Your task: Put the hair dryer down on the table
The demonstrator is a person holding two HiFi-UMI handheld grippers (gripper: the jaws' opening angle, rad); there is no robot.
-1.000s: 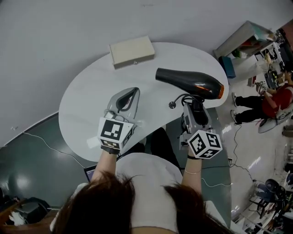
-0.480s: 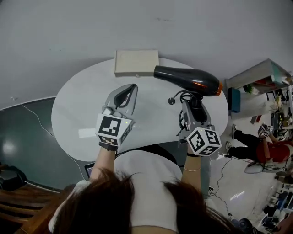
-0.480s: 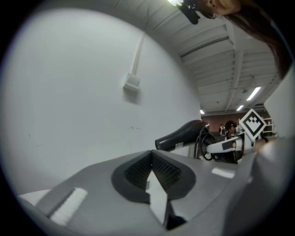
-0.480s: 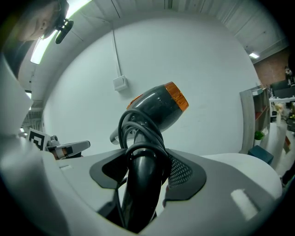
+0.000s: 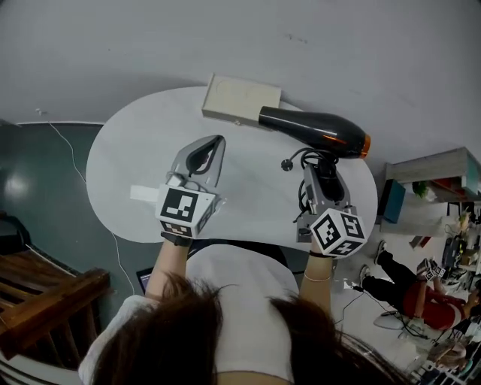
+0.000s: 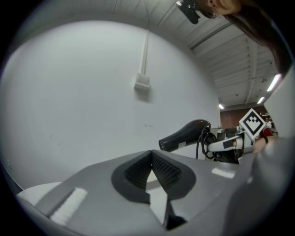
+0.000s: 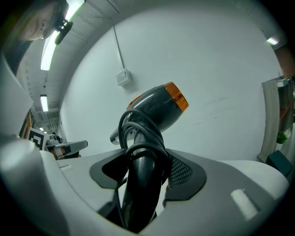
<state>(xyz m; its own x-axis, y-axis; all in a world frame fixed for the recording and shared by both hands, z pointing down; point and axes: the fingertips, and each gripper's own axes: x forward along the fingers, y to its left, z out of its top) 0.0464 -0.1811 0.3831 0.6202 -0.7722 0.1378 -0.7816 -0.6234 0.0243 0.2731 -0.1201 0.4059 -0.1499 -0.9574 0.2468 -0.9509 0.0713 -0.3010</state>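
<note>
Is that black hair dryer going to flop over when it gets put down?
Probably: the black hair dryer looks top-heavy, its long barrel sitting across a thin handle held by the right hand-held gripper. Its rounded body might roll a little.

This looks like a lab or workshop. Strip lights (image 7: 50, 46) line a bare ceiling (image 7: 97, 11). A cable (image 5: 73, 162) trails over the floor (image 5: 37, 203), and a cluttered shelf (image 5: 440, 165) stands beyond the table (image 5: 128, 180).

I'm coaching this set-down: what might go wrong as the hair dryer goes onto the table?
The right tool grips the hair dryer by its handle with the cord looped around it; the loops may snag the tool on release. The nozzle reaches toward the box and might bump it. The orange rear hangs near the edge of the table, so the dryer could tip off.
</note>
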